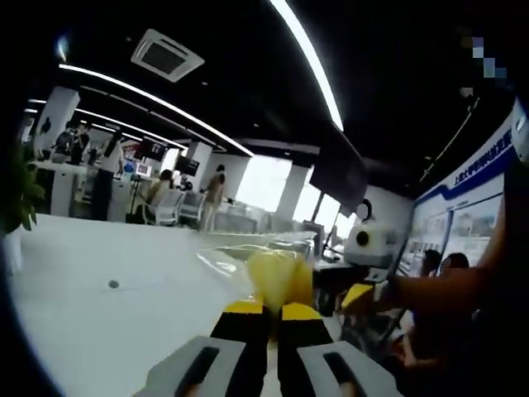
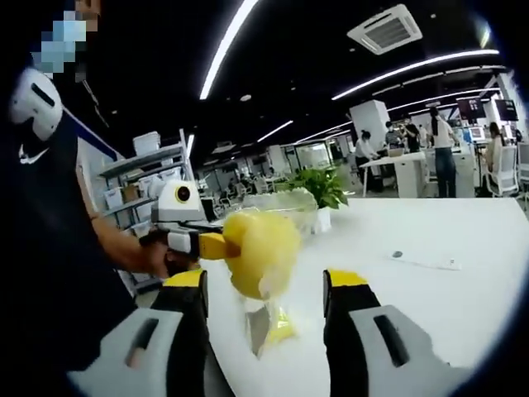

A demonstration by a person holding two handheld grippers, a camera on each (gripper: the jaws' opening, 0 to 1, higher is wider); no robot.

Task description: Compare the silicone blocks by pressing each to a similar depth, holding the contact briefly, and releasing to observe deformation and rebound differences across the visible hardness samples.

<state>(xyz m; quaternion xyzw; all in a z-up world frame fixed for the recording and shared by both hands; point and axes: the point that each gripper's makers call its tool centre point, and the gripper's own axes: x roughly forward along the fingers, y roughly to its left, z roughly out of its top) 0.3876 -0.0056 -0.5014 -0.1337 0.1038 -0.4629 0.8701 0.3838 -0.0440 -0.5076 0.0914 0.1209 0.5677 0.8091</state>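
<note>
The left gripper (image 1: 266,310) is pinching a yellow block (image 1: 279,279) between its fingers, pressed almost together on it, holding it up above the white table (image 1: 91,306). A clear bag (image 1: 240,252) is lying just beyond the fingers. The block is looking soft and light (it is bulging past the tips), so a gentle grip across its middle should suit. In the right gripper view, the right gripper (image 2: 264,289) is hanging with fingers spread wide, the block (image 2: 260,240) sitting between and just ahead of them, apparently untouched.
</note>
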